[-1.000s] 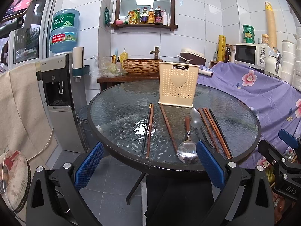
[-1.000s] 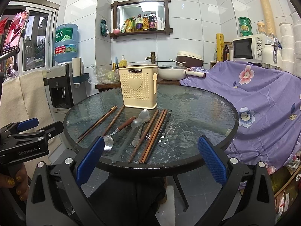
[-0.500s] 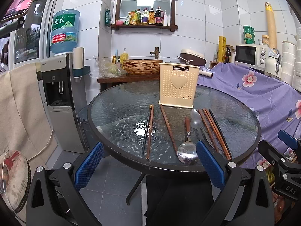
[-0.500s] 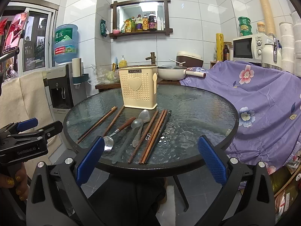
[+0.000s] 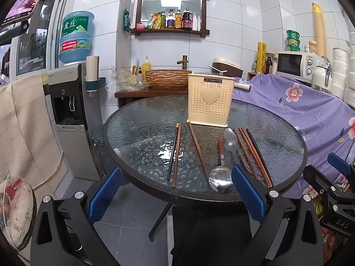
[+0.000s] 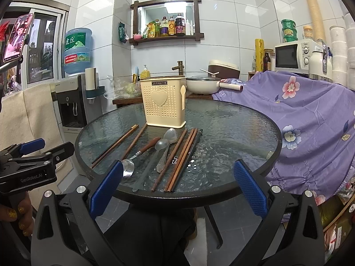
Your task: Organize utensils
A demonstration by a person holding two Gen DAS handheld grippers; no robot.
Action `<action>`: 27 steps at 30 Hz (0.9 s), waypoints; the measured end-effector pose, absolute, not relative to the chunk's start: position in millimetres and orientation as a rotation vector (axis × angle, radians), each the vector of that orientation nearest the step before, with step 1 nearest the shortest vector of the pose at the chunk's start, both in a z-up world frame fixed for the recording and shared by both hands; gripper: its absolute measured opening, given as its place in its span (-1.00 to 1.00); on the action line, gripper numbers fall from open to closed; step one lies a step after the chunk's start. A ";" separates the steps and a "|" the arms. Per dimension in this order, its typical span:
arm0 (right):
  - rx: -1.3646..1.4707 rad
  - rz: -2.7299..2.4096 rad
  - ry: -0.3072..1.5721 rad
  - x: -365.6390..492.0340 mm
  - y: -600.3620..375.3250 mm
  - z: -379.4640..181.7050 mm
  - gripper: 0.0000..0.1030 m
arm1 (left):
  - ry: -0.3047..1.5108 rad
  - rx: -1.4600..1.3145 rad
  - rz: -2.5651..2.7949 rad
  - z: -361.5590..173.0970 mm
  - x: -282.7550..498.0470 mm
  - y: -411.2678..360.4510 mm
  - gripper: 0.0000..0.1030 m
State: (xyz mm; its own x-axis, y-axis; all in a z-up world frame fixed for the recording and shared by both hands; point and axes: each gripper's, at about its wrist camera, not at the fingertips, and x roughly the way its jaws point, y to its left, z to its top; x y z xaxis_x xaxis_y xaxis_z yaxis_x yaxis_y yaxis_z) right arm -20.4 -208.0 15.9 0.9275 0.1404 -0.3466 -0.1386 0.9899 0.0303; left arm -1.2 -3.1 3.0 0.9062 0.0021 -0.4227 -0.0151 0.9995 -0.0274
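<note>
Chopsticks point(image 5: 175, 153) and spoons point(image 5: 220, 173) lie before the holder point(image 5: 209, 102); both grippers point(image 5: 176, 194) point(image 6: 177, 186) gape wide, empty.

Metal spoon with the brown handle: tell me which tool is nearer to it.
Left. The left tool hangs off the table's near edge with the metal spoon's bowl just ahead of its right finger. The right tool is farther right, facing the chopstick bundle.

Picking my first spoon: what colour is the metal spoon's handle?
Reddish-brown, like wood, on the metal spoon; clearest in the left wrist view.
</note>
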 end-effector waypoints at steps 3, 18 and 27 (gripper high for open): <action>0.004 0.143 0.356 -20.3 -207.8 15.8 0.91 | 0.438 -0.030 0.009 2.3 -1.2 -3.0 0.88; 0.045 0.102 0.598 75.7 -233.5 -3.8 0.90 | 0.609 -0.013 0.040 -12.8 77.5 39.4 0.73; 0.101 0.125 0.760 137.7 -244.3 -11.9 0.47 | 0.701 0.016 -0.047 -16.2 138.3 46.5 0.26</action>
State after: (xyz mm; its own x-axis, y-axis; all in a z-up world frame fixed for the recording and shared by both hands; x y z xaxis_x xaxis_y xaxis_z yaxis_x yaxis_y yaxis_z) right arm 137.7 -244.3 -11.9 0.7183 0.1496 -0.6795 -0.0766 0.9877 0.1365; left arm 138.3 46.5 -16.2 0.7634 -0.0374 -0.6449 0.0484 0.9988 -0.0006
